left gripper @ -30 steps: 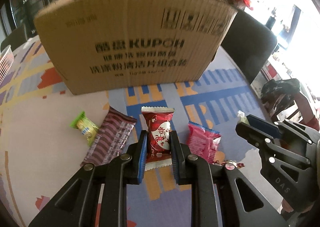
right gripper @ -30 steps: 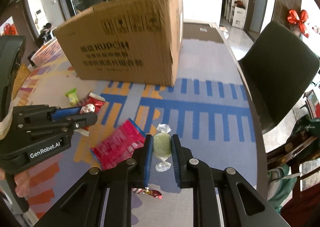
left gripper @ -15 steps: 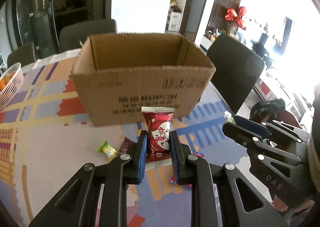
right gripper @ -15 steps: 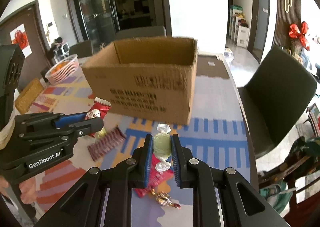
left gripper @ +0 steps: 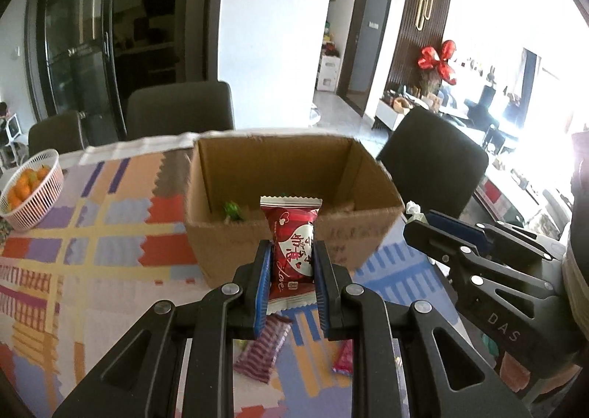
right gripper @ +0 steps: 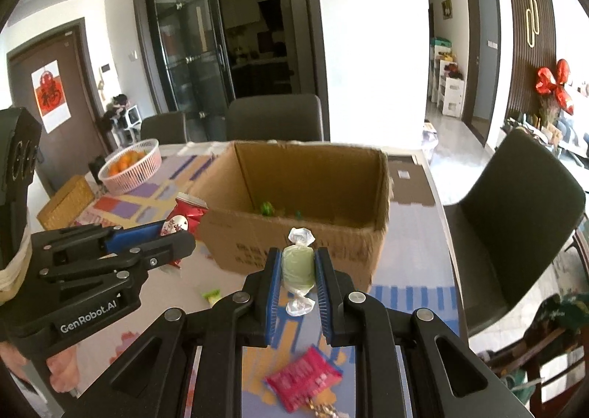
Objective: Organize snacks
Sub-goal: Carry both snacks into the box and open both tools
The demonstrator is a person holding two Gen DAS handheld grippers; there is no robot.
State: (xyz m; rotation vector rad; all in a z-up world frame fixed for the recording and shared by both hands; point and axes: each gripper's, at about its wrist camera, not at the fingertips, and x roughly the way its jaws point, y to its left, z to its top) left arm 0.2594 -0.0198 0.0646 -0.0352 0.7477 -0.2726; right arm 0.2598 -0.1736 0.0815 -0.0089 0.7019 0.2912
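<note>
My left gripper (left gripper: 292,252) is shut on a red snack packet (left gripper: 292,245) with a white heart print, held above the table in front of the open cardboard box (left gripper: 228,234). My right gripper (right gripper: 298,263) is shut on a pale green wrapped candy (right gripper: 297,267), also raised before the box (right gripper: 305,245). A green-wrapped sweet (left gripper: 232,211) lies inside the box. On the table below lie a striped maroon packet (left gripper: 263,353), a pink packet (right gripper: 303,379) and a small green candy (right gripper: 210,294). Each gripper shows in the other's view: the right gripper (left gripper: 418,223) and the left gripper (right gripper: 180,230).
A white basket of oranges (left gripper: 31,190) stands at the table's far left, with a woven box (right gripper: 66,202) near it. Dark chairs (left gripper: 434,156) surround the table; one (right gripper: 519,204) is at the right edge. The patterned tablecloth (left gripper: 92,245) covers the table.
Both grippers have risen with their snacks, so the views now look over the box's rim into its inside. The snacks left on the table have dropped toward the bottom of the frames.
</note>
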